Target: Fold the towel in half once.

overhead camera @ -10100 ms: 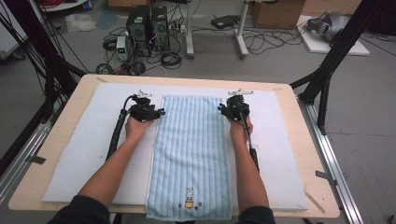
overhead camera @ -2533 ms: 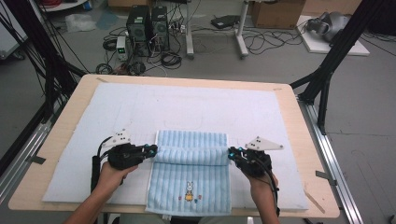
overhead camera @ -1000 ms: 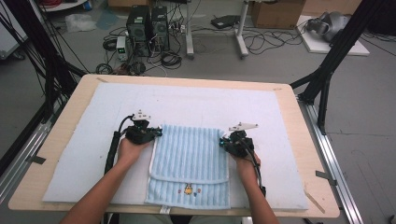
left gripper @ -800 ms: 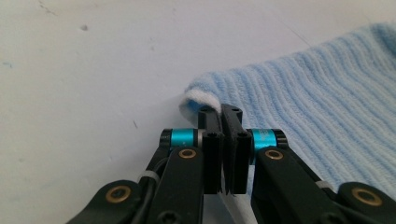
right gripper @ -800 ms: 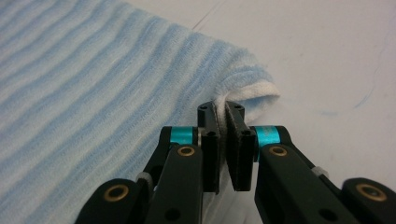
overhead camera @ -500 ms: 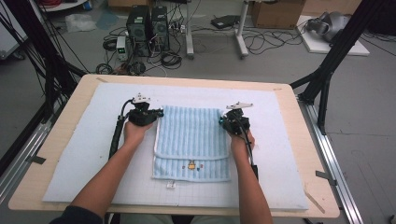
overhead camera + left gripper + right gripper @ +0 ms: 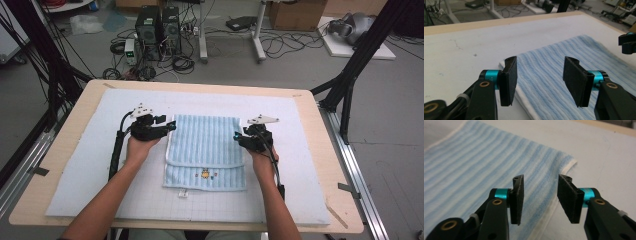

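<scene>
On the white mat (image 7: 90,165) the folded blue towel (image 7: 205,150) is lying centred; our left gripper (image 7: 539,80) and right gripper (image 7: 539,200) have just been opening, empty. Dragging jaws could be undoing the fold.

In the high view, the folded towel (image 7: 205,150) carries a small coloured embroidery (image 7: 206,175) near its front edge, but it is too small to say what it pictures. A white label (image 7: 183,192) sticks out under this edge; any writing on it cannot be read. The person's forearms are cut off by the bottom edge of this view. In the left gripper view, the towel runs out of the picture at the right and bottom, and the other gripper (image 7: 627,43) is cut by the right edge. In the right gripper view, the towel (image 7: 469,162) is blurred and continues beyond the left edge.
</scene>
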